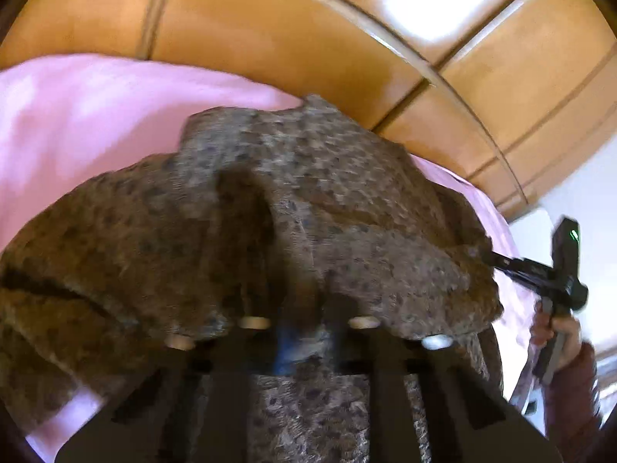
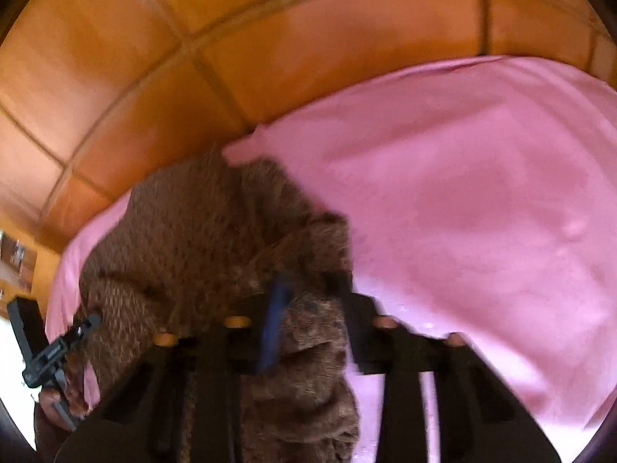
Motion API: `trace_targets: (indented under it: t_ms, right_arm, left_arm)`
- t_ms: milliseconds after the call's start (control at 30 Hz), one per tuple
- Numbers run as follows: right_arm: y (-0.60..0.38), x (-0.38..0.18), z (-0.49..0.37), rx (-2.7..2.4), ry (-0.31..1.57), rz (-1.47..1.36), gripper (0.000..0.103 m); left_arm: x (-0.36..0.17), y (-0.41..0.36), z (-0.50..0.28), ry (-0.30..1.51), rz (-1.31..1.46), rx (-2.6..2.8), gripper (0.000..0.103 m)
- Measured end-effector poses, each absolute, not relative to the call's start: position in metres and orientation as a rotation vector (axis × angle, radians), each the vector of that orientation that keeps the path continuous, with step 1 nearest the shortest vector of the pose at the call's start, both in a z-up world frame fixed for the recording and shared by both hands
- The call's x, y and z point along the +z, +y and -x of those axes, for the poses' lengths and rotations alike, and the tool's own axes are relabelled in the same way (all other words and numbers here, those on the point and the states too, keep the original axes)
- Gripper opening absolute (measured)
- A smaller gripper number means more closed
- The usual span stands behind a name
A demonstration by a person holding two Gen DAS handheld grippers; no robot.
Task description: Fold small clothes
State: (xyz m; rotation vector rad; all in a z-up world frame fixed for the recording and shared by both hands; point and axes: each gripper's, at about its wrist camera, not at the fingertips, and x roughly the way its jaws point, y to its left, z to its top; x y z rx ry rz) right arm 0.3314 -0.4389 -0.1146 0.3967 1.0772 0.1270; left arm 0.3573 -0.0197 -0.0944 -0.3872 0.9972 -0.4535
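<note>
A brown spotted knit garment [image 1: 293, 200] hangs bunched between both grippers above a pink sheet [image 1: 77, 123]. My left gripper [image 1: 304, 328] is shut on one edge of the garment, and its fingertips are buried in the cloth. My right gripper [image 2: 308, 308] is shut on another edge of the garment [image 2: 208, 231]. The right gripper also shows at the right of the left wrist view [image 1: 489, 256], pinching the cloth's corner. The left gripper shows at the left of the right wrist view [image 2: 94, 320], also biting the cloth.
The pink sheet [image 2: 482, 193] covers the surface below and spreads wide to the right. Orange wooden cabinet doors [image 1: 289, 31] stand behind it and also show in the right wrist view [image 2: 193, 38]. A hand in a dark red sleeve [image 1: 570, 382] holds the right gripper.
</note>
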Motion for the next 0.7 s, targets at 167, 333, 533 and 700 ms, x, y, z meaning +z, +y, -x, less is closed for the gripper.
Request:
trace_targets:
  t_ms: [167,333,533,700]
  right_arm:
    - [-0.446,-0.099,-0.323,0.140,0.959,-0.422,0.005]
    - [-0.446,-0.120,-0.342,0.050,0.954,-0.377,0.003]
    - [-0.436,-0.128,-0.336,0.026,0.950,-0.277,0.027]
    - [-0.437,-0.095,-0.300,0.051,0.854,-0.275,0.050]
  left_arm:
    - [-0.070,-0.015,-0.332,0.840,0.385,-0.503,0.005]
    - [-0.072,-0.018,-0.329,0.818,0.306,-0.415,0.005]
    - [-0.102,-0.041,-0.325,0.937,0.174,-0.421,0.005]
    - [-0.107,-0.016,-0.314,0.945,0.292,-0.381,0.007]
